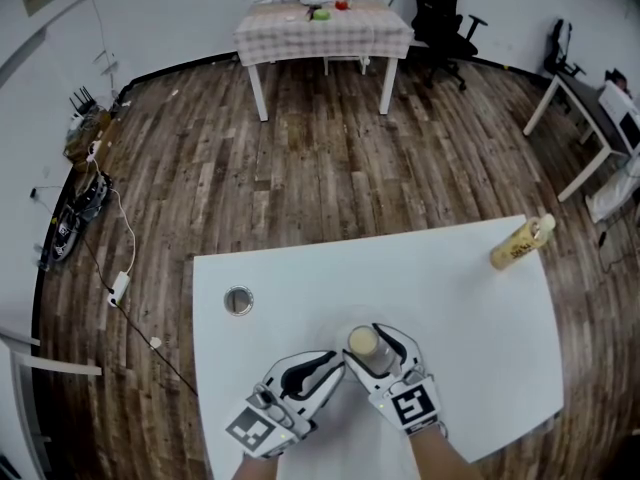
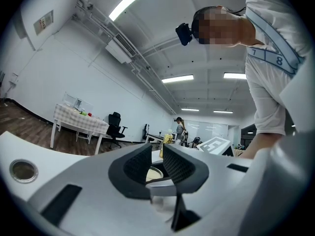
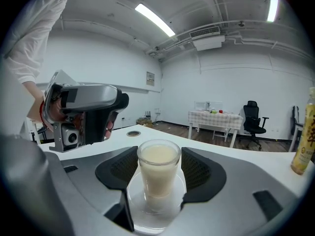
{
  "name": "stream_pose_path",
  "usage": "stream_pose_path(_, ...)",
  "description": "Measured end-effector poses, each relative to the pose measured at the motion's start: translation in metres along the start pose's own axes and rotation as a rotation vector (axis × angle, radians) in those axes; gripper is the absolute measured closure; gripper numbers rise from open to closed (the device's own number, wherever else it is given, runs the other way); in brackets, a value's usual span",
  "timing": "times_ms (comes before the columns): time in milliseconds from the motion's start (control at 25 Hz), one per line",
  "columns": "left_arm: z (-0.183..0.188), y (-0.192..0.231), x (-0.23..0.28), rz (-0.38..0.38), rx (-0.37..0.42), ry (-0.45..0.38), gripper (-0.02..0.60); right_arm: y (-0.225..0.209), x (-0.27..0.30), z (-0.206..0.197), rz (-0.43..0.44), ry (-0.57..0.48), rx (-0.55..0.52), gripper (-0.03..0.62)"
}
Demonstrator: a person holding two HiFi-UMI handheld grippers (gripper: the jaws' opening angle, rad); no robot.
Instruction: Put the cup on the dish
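Cup (image 3: 158,173): upright, filled near the brim with a pale milky liquid, standing on the clear dish (image 3: 155,208); the dish lies flat on the white table (image 1: 450,298), near the table's edge at its 6 o'clock in the head view.

My right gripper (image 3: 159,157): jaws set on either side of the cup, ribbed pads (image 3: 197,171) against its glass wall at 3 and 9 o'clock; I read this as a hold on the cup.

My left gripper (image 1: 334,361): at the cup's 8 o'clock, just beside the right gripper, tips pointing toward the cup; in the left gripper view its jaws stand a narrow slit apart with nothing between them; a pale rim shows beyond the slit.

Table items: a round metal-rimmed hole (image 1: 238,301) at the cup's 10 o'clock, well apart; a yellow bottle (image 1: 522,241) lying tilted at 2 o'clock, near the far corner.

Room: wooden floor; a checked-cloth table (image 1: 322,30) at 12 o'clock; a black office chair (image 1: 440,13) at 1 o'clock.
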State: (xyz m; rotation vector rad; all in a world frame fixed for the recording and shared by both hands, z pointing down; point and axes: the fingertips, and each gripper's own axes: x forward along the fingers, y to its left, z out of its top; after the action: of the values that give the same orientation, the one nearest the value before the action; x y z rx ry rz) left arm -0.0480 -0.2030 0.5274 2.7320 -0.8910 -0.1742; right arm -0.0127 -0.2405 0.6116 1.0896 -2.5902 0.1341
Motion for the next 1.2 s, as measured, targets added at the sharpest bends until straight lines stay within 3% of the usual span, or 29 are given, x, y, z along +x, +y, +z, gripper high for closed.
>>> stream_pose_path(1200, 0.028, -0.033, -0.007, -0.096, 0.1, 0.068, 0.522, 0.009, -0.054, 0.057, -0.01, -0.1, 0.004, 0.321)
